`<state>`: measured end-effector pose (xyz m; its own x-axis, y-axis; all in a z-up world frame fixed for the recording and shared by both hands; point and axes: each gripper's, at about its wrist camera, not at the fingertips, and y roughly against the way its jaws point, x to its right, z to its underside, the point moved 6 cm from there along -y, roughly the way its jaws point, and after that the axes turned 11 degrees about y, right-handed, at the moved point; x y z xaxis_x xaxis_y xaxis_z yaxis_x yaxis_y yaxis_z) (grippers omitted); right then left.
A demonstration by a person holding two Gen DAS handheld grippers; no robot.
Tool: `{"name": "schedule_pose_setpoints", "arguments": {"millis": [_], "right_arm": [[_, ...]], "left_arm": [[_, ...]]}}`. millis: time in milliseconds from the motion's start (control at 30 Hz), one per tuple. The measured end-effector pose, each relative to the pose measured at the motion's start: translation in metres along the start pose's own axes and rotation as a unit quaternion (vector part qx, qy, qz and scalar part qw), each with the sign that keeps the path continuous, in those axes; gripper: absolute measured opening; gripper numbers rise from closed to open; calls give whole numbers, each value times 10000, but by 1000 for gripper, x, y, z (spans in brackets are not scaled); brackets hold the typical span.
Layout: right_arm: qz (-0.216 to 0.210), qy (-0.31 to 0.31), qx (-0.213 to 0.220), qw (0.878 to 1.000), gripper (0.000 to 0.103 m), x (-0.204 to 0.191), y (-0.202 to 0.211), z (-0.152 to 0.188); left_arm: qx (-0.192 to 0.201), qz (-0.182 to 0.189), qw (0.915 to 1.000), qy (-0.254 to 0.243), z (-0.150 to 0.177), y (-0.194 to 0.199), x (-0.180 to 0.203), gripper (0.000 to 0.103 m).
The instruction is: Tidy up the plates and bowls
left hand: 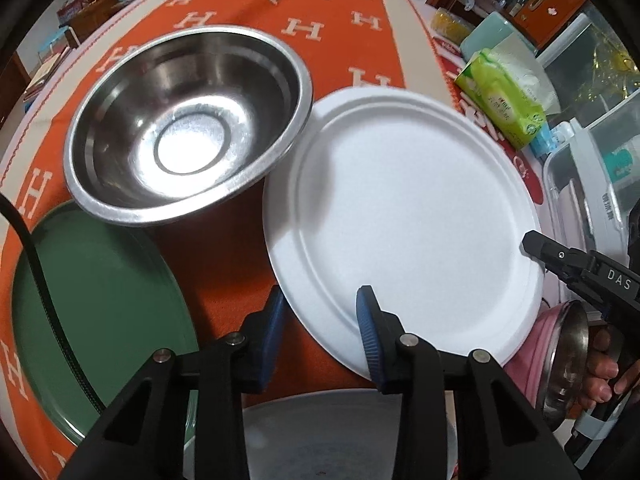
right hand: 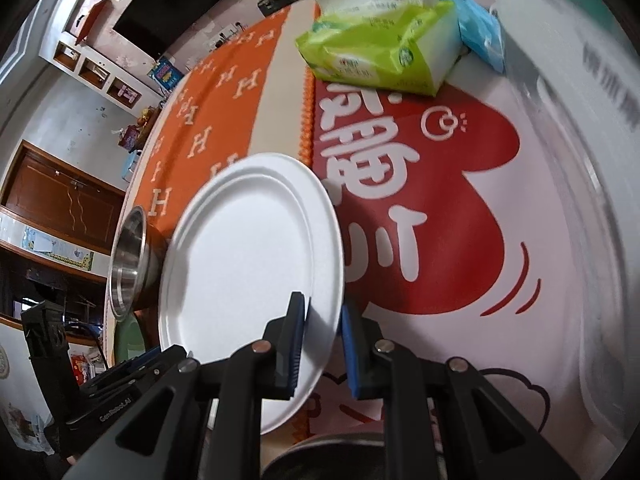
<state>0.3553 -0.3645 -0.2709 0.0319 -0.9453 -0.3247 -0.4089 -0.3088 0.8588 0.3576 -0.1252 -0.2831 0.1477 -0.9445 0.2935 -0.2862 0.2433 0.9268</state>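
A white disposable plate is held tilted above the orange cloth; it also shows in the right wrist view. My right gripper straddles the plate's near rim, jaws slightly apart around it. My left gripper is open, its fingers on either side of the plate's lower left rim without closing on it. A steel bowl stands to the left of the plate, also seen in the right wrist view. A green plate lies at lower left. A grey plate lies below my left gripper.
An orange cloth with H letters covers the table. A green tissue pack, also seen from the right wrist, lies on a red and white mat. A pink steel-lined bowl sits at right. Clear plastic bins stand at the far right.
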Motion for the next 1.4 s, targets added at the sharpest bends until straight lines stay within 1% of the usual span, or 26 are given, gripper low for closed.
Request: {"name": "schedule_pose_setpoints", "arguments": {"millis": [233,433,600,833,900,1067,1400], "right_arm": [[172,28,191,9997,18,-5,27,-2],[345,67,355,9988,18,-10,53,0],[440,154,523,9975,18,-21,79,6],[538,216,783,9952,19,-44,115,23],[555,231,849,9946,19,-52,125,30],[575,319,1001,9928,20,-76,148,51],[560,605,1238,9889,21,-130,188,105]], "left_arm": [[277,532,9982,17,-3,26,8,35],[545,857,9948,-74,-2,51,14,35],[706,985,9926,-122,4,75,16,35],[981,1182,9879,-212,14,119,14,35],[1039,1209,9869,-250,18,132,11,37],[1229,1249,9838,-382,37,167,0,41],[1608,1284,9773,-508,85,233,-35,42]]}}
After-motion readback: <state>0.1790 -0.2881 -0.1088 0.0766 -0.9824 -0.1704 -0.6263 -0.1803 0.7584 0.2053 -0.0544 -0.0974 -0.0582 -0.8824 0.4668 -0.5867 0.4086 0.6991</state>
